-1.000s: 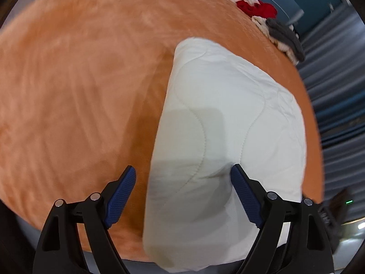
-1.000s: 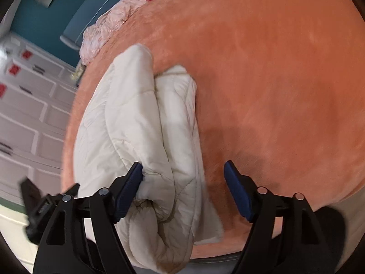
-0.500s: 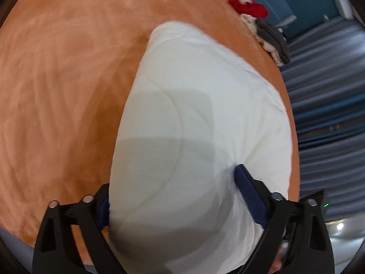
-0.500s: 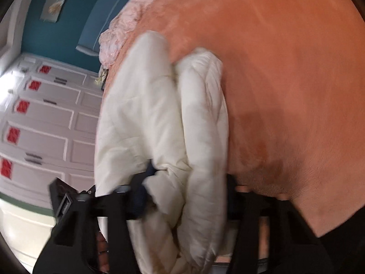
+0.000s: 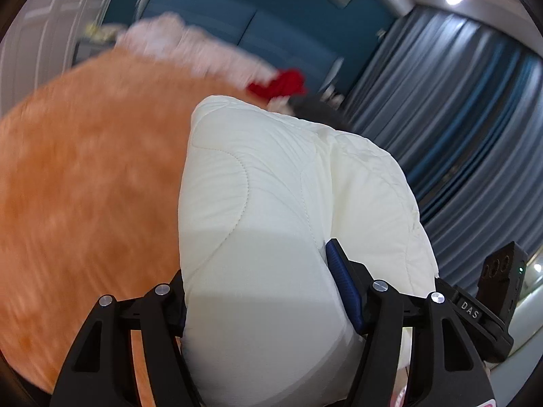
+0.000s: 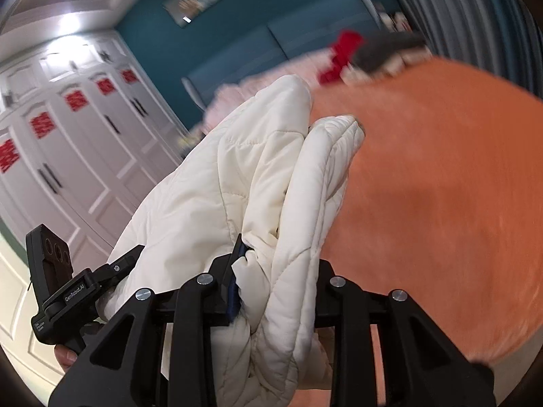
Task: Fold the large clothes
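Both hand-held grippers, jaws just closing, have lifted the white quilted garment (image 5: 271, 203) off the orange blanket (image 5: 85, 186).

Orange plush bed (image 5: 85, 183) bears, seemingly, heaped clothes (image 5: 278, 83).

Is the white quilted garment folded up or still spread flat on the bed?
Folded: the white quilted garment is bunched in thick doubled layers, clamped by the right gripper and left gripper.

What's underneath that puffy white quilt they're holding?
Beside the white quilt lies an orange fuzzy blanket, presumably running on beneath it. Both claws, left and right, grip it. The part directly underneath is covered.
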Tool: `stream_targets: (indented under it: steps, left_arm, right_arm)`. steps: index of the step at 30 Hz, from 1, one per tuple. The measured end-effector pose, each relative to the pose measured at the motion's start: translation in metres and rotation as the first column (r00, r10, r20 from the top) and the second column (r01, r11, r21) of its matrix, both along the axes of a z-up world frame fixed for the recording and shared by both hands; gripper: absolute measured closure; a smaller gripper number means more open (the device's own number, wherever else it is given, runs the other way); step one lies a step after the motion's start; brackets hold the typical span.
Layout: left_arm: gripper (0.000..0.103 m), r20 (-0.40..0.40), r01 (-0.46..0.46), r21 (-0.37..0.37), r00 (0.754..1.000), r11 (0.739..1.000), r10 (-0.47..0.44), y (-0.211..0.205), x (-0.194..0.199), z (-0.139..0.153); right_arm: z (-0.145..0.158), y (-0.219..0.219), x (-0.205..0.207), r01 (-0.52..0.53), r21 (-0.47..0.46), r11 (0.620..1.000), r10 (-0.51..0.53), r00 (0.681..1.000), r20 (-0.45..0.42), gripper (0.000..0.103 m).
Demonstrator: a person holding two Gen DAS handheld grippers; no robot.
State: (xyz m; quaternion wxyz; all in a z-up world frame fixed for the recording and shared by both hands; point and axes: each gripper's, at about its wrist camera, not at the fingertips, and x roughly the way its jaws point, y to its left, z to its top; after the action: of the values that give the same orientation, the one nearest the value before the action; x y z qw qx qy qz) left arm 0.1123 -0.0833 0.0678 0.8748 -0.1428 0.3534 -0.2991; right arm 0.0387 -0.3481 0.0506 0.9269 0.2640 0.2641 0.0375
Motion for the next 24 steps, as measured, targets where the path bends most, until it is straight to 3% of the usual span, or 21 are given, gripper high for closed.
stream_targets:
  steps: [4,7,11,17,24]
  left_arm:
    - [0.04,0.139,0.001,-0.021,0.99,1.0,0.002,0.014,0.0,0.054]
    - [0.04,0.246,-0.007,-0.034,0.969,0.999,0.015,0.032,-0.002,0.094]
    - [0.04,0.346,-0.02,-0.038,0.938,0.999,0.032,0.05,-0.003,0.126]
    - [0.04,0.384,-0.03,-0.049,0.922,0.998,0.046,0.073,0.013,0.133]
    - [0.04,0.34,-0.051,-0.044,0.938,0.998,0.063,0.093,0.037,0.103]
  right_arm:
    - [0.049,0.013,0.008,-0.033,-0.027,0.999,0.036,0.991,0.125,0.075]
    - [0.083,0.027,0.015,-0.056,-0.055,0.997,0.066,0.977,0.205,0.075]
    - [0.112,0.04,0.023,-0.085,-0.071,0.994,0.101,0.957,0.273,0.075]
    - [0.126,0.066,0.041,-0.105,-0.088,0.991,0.126,0.946,0.3,0.075]
    - [0.095,0.085,0.079,-0.129,-0.073,0.989,0.143,0.961,0.235,0.075]
